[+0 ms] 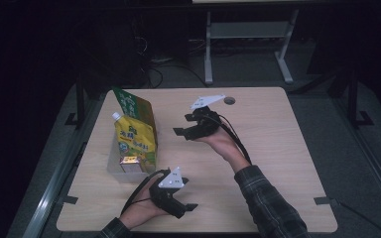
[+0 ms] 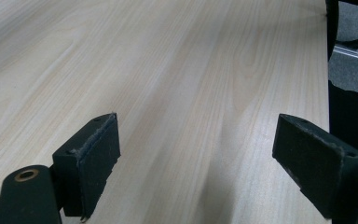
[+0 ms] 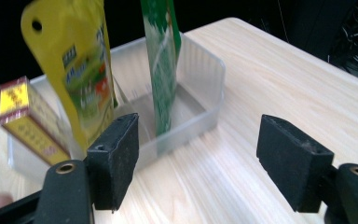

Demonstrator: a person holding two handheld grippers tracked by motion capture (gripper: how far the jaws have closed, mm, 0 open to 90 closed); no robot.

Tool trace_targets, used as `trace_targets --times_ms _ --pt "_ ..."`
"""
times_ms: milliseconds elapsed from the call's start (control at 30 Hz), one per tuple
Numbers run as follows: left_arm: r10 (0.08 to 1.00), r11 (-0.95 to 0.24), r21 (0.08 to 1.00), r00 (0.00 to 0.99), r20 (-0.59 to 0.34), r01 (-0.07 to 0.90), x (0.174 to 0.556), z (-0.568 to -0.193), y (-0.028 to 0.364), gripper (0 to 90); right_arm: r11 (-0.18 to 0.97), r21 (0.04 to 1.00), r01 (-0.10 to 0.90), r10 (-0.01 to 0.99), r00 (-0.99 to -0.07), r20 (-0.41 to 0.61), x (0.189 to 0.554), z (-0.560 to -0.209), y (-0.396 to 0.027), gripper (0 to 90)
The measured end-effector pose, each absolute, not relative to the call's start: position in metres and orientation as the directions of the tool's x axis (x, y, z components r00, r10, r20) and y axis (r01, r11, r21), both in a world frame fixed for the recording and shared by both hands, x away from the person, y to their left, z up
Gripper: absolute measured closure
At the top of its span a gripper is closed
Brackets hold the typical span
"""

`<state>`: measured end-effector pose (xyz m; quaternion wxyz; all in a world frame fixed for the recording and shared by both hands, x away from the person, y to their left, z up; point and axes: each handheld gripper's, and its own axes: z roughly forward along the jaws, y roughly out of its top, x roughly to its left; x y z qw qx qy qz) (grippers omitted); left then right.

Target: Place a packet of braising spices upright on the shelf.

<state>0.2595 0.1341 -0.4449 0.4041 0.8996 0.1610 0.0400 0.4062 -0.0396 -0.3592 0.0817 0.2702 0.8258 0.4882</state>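
A clear plastic bin (image 1: 113,166) (image 3: 205,88) stands at the table's left and holds a yellow spouted pouch (image 1: 135,139) (image 3: 81,60), a green pouch (image 1: 134,106) (image 3: 162,56) and a small yellow-and-maroon box (image 1: 129,161) (image 3: 28,121), all upright. My right gripper (image 1: 183,124) (image 3: 198,158) is open just right of the bin, its jaws facing it with nothing between them. Near the front edge my left gripper (image 1: 191,207) (image 2: 196,163) is open over bare wood.
The light wood table (image 1: 268,148) has a small round hole (image 1: 229,100) near its far edge. A metal desk frame (image 1: 248,39) and cables stand on the dark floor behind. The table's right half is bare wood.
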Motion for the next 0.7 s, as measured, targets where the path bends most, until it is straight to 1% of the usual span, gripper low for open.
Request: trace_targets --times_ms 167,700 --pt "0.333 -0.613 0.743 0.941 -0.064 0.267 0.26 -0.444 0.135 14.3 0.372 0.845 0.383 0.546 -0.827 0.135 0.396 -0.37 -0.065 28.9" --pt "0.348 -0.605 0.751 0.936 -0.051 0.265 0.263 -0.444 0.139 14.2 0.403 0.822 0.401 0.59 -0.801 0.101 0.362 -0.395 -0.114 27.8"
